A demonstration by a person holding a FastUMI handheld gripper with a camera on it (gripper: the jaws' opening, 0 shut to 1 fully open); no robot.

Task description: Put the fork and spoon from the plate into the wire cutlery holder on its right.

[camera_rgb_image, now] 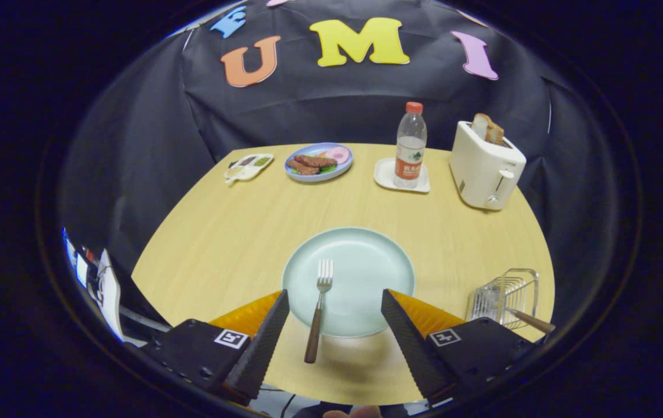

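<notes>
- Fork (319,306) lies on the pale green plate (378,261) in the lower middle of the picture, tines pointing away, its brown handle sticking out over the plate's near rim onto the table (238,226).
- Gripper (335,297) is open: its two fingers stand wide apart at the bottom of the picture, one on each side of the fork handle, touching neither it nor the plate as far as can be seen.
- Wire cutlery holder (505,296) sits at the lower right, just right of the plate and beyond the right finger.
- A brown handle (532,320) pokes out of the holder toward the lower right; whether it is the spoon cannot be told.
- In the upper middle, at the far edge of the table: a blue plate of food (319,162), and left of it a small white divided dish (248,165).
- Right of the food plate, a water bottle (410,145) with a red cap stands upright on a small white tray (386,175).
- At the upper right, a white toaster (485,168) holds slices of bread (487,129) in its slot.
</notes>
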